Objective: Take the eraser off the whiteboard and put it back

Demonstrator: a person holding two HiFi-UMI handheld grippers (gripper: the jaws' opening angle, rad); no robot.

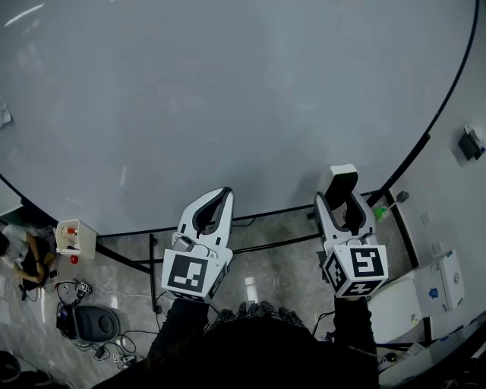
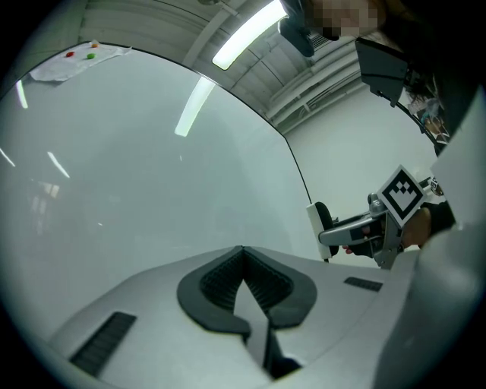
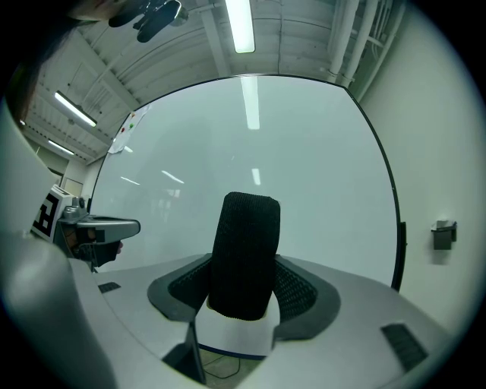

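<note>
The right gripper (image 1: 343,199) is clamping the eraser (image 1: 343,176), and that is the picture at the whiteboard (image 1: 228,99). The eraser is standing upright between the two jaws and poking out past their tips. In the right gripper view its black felt face is turned toward the camera, with the white body showing below it down in the throat of the jaws. The dark ribbed pads (image 3: 300,289) are pressing in on both of its sides.

From the head view the eraser is sitting right at the whiteboard's bottom edge, toward the lower right corner, where the dark frame is curving upward. Whether it is touching the board surface or hanging just off it cannot be told from any view.

The left gripper (image 1: 220,199) is hovering beside it, further left along the same bottom edge, and the two grippers are well apart. The left gripper view is showing its jaws pressed together, ribbed pads meeting in a point and nothing between them. That same view is catching the right gripper off to the side, with the eraser's white back facing the board.

Up at the whiteboard's top left corner a sheet of paper (image 2: 76,61) is hanging, with a red dot and a green dot on it. Ceiling light strips (image 3: 244,23) are reflecting in the glossy board. Below the bottom edge, cables (image 1: 91,304) are lying across the floor.
</note>
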